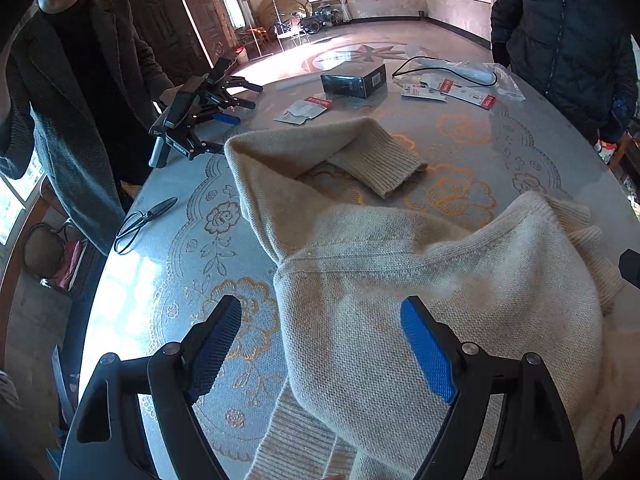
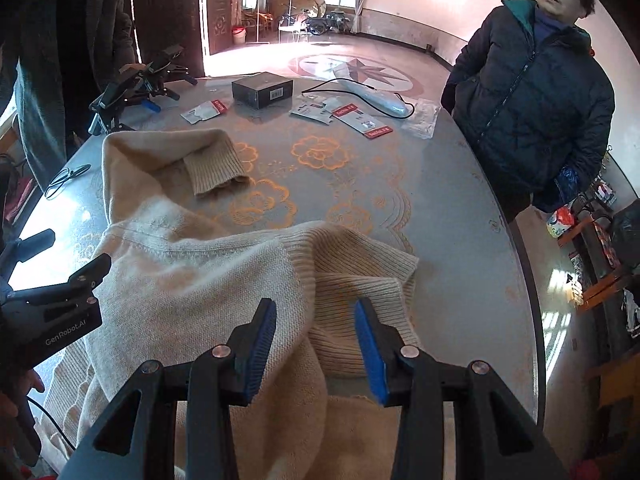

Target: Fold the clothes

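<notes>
A cream knit sweater lies rumpled on the round table, one sleeve bent back with its ribbed cuff toward the middle. My left gripper is open and empty above the sweater's left edge. In the right wrist view the sweater fills the near table; its ribbed collar lies bunched under my right gripper, which is open and holds nothing. The left gripper's body shows at the left edge there.
The table has a grey floral cloth. At its far side are a black box, paper packets, a plastic bag with a cable, spare grippers and scissors. People stand at left and right.
</notes>
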A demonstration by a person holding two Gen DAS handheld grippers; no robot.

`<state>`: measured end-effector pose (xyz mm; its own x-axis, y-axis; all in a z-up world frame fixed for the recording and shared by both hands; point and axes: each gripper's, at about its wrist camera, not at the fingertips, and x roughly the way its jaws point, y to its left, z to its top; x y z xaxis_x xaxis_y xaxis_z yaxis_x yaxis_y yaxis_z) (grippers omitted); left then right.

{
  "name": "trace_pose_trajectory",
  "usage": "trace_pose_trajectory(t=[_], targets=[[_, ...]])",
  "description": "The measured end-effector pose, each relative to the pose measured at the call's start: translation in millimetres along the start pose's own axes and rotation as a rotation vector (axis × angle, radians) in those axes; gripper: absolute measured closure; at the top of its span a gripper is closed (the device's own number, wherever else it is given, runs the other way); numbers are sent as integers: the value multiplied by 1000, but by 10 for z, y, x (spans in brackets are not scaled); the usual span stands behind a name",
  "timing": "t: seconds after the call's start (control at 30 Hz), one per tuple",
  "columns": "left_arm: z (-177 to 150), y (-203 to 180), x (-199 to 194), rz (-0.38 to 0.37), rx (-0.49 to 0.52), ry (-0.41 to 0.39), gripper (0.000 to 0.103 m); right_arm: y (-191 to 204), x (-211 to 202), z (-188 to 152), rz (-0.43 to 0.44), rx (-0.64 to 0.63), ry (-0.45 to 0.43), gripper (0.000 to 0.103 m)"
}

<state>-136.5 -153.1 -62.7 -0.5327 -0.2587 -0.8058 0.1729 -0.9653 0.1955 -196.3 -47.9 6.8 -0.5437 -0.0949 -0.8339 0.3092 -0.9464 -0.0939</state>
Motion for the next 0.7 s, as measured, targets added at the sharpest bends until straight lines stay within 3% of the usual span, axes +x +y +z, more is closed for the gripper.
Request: trace_pose_trajectory(t=[0.6, 0.7], targets=[[-7, 19, 19, 27, 9, 5, 20, -36, 82, 32, 2, -17, 17, 62], [47, 78, 76, 64, 23, -5, 20, -174, 214, 44, -6, 19, 44, 62]])
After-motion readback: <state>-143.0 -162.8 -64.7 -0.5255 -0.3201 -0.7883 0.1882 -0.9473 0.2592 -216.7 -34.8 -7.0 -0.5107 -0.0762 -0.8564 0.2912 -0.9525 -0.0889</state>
